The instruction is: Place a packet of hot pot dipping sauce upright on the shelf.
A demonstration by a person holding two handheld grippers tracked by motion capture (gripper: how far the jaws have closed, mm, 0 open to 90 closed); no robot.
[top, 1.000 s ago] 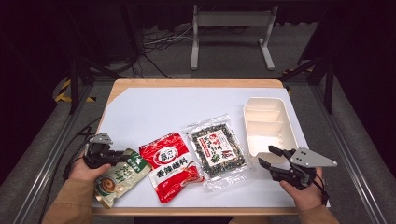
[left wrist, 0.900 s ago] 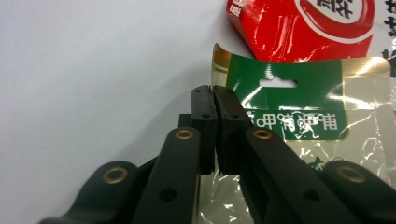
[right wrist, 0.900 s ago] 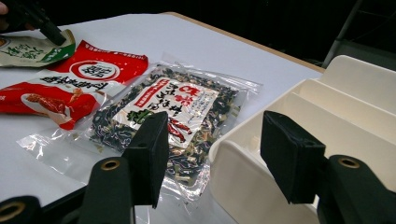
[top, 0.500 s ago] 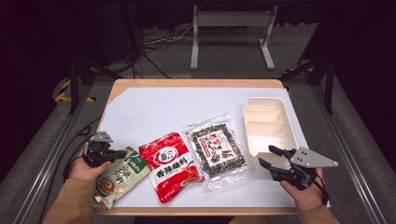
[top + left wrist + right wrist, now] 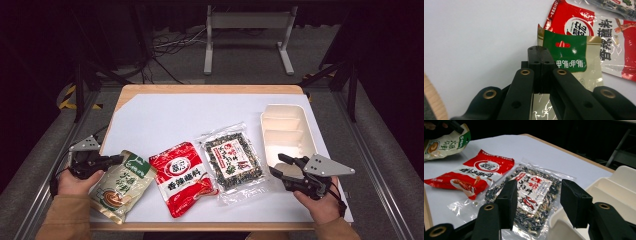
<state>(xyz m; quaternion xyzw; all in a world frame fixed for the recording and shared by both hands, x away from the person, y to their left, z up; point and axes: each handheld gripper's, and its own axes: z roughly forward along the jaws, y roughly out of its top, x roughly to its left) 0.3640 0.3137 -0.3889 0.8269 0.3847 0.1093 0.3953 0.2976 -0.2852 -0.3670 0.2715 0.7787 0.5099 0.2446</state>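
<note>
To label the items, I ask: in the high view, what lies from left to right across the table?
Left hand-held gripper → green and beige pouch → red packet → clear bag with dark contents → right hand-held gripper → white tray.

Tan sleeves (image 5: 67, 220) are worn on both forearms. Each gripper is built of black jaws with brass-coloured rivets (image 5: 525, 72), and a grey three-cornered plate (image 5: 327, 165) is carried on top. A black cable (image 5: 341, 200) is trailed from the right gripper (image 5: 282, 166), and the left gripper (image 5: 112, 160) is made alike.
</note>
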